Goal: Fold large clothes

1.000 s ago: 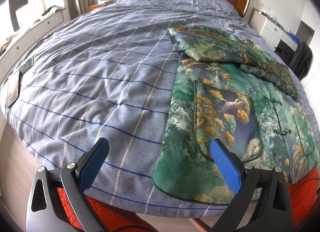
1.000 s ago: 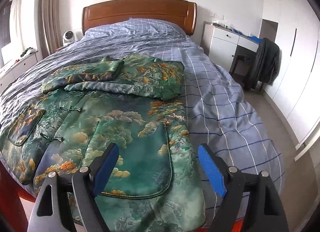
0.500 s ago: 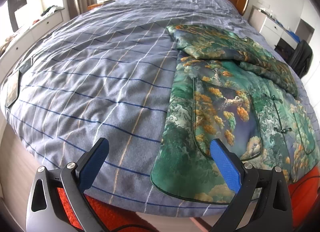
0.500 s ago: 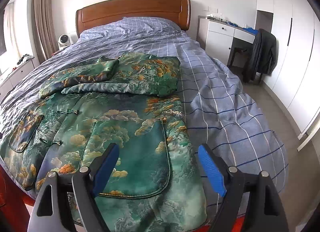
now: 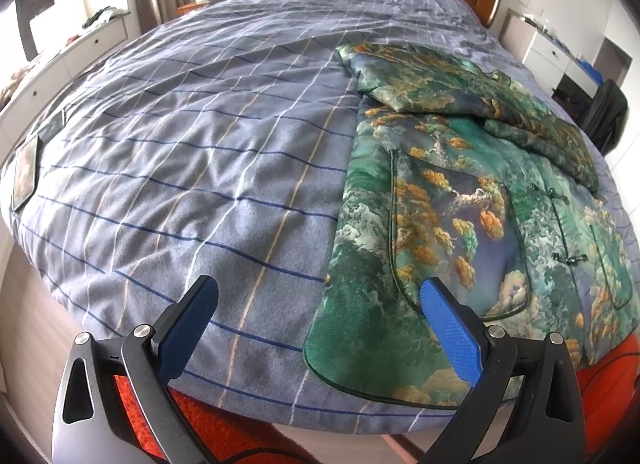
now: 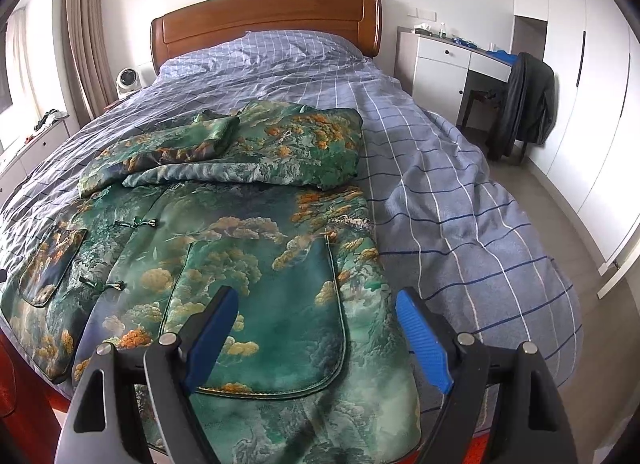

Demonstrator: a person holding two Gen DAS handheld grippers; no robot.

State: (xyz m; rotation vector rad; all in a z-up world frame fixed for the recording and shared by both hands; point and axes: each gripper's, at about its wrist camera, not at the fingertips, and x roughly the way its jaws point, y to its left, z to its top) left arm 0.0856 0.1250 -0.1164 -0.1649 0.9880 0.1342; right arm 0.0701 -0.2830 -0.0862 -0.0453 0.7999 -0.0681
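A large green silk jacket [image 5: 452, 200] with gold and orange landscape print lies flat on the bed, front up, hem toward me, both sleeves folded across its chest. It also shows in the right wrist view [image 6: 248, 240]. My left gripper [image 5: 316, 324] is open and empty, above the bed's foot edge by the jacket's left hem corner. My right gripper [image 6: 316, 336] is open and empty, above the jacket's right pocket and hem.
The bed's blue checked duvet [image 5: 192, 152] has a wooden headboard [image 6: 264, 24] behind. A white desk [image 6: 448, 64] and a chair with a dark coat [image 6: 524, 100] stand on the right. A phone [image 5: 26, 172] lies at the bed's left edge. A red rug [image 5: 208, 424] lies below.
Both grippers have pulled back and risen a little from the bed; the right wrist view shows more of the room. The jacket has not moved.
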